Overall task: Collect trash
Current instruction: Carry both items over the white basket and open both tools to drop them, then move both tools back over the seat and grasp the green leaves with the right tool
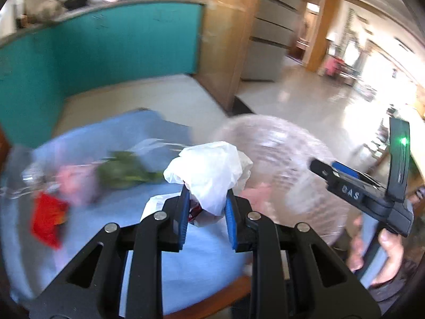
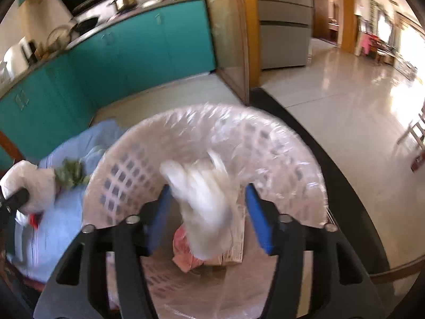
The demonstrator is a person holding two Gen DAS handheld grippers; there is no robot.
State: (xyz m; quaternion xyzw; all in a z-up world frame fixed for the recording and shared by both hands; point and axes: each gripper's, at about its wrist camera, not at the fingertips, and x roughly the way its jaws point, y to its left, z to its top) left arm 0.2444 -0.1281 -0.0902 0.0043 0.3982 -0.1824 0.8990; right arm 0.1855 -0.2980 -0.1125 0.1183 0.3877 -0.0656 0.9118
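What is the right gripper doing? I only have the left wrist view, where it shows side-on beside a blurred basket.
Observer: The right gripper is open above the basket, which is lined with clear plastic.
Operator: Anything in the gripper?
Observer: A blurred white wad is in the gap, and neither pad touches it.
Operator: Is the basket empty?
Observer: No. A pink wrapper and a printed paper lie at the bottom.
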